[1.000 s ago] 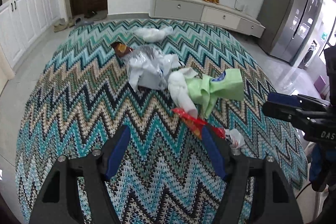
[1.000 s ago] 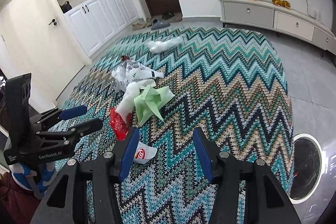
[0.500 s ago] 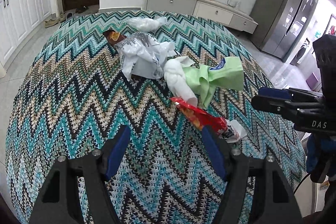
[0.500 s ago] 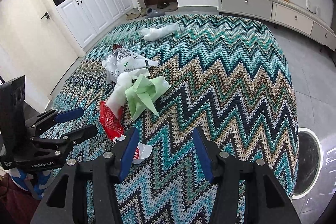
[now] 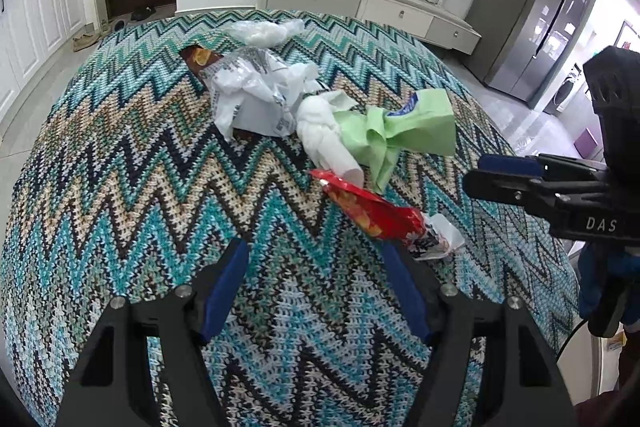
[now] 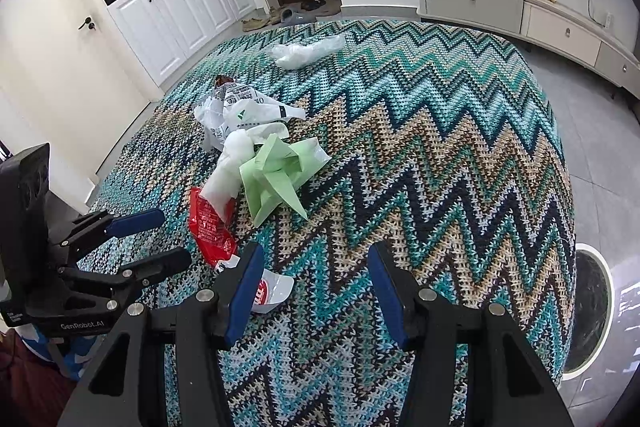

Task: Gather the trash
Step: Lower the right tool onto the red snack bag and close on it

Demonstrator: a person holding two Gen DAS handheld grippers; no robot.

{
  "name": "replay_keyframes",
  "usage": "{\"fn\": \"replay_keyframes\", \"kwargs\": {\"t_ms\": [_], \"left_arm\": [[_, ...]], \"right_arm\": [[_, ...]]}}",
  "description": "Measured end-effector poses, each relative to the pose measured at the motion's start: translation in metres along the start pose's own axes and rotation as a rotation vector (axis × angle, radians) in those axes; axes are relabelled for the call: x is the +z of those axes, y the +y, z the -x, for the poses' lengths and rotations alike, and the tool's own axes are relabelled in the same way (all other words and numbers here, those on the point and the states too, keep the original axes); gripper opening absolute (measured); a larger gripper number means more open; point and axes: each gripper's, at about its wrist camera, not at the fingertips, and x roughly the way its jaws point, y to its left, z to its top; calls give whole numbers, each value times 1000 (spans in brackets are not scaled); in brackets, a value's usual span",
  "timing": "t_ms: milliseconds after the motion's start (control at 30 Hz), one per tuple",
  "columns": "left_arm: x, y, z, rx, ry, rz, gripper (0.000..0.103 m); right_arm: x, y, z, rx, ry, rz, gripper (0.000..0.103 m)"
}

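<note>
1. Zigzag-patterned knitted cloth [image 5: 160, 187] in teal, beige and black is spread over a broad raised surface; whether a bed or a desk lies beneath cannot be told; a white TV cabinet [image 5: 360, 7] and a grey fridge [image 5: 532, 15] are seen behind.
2. Trash is scattered in a loose line across the cloth: a clear plastic bag [image 6: 304, 51] lies farthest off and well apart; a printed white wrapper [image 6: 240, 111] comes next, with a brown snack packet [image 5: 198, 61] partly hidden under it.
3. A white crumpled tissue roll [image 5: 326, 139] is seen touching a green tissue pack [image 5: 404, 127]; just below them a red snack wrapper [image 5: 372, 211] is laid, and a small white sauce sachet [image 6: 272, 291] sits at its near end.
4. The left gripper [image 5: 316, 287] is held above the cloth with fingers spread wide and nothing between them; the red snack wrapper lies just beyond its right finger, presumably lined up as the nearest piece.
5. The right gripper [image 6: 316, 287] is likewise held spread and empty; the sauce sachet is partly hidden behind its left finger.
6. No trash has yet been gathered, judging by the lie of the pieces; a bin is not clearly seen.
</note>
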Motion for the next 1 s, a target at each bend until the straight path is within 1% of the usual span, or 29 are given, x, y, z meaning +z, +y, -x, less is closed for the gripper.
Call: {"fn": "replay_keyframes", "kwargs": {"t_ms": [300,1000], "left_arm": [[0,-11,-3,-33,12,-37,69],[0,-12,-12,-41,29,-48,69]], "right_arm": [[-2,-4,0,-1,2,-11,52],[-4,-6,-2,6,6,-13,52]]}}
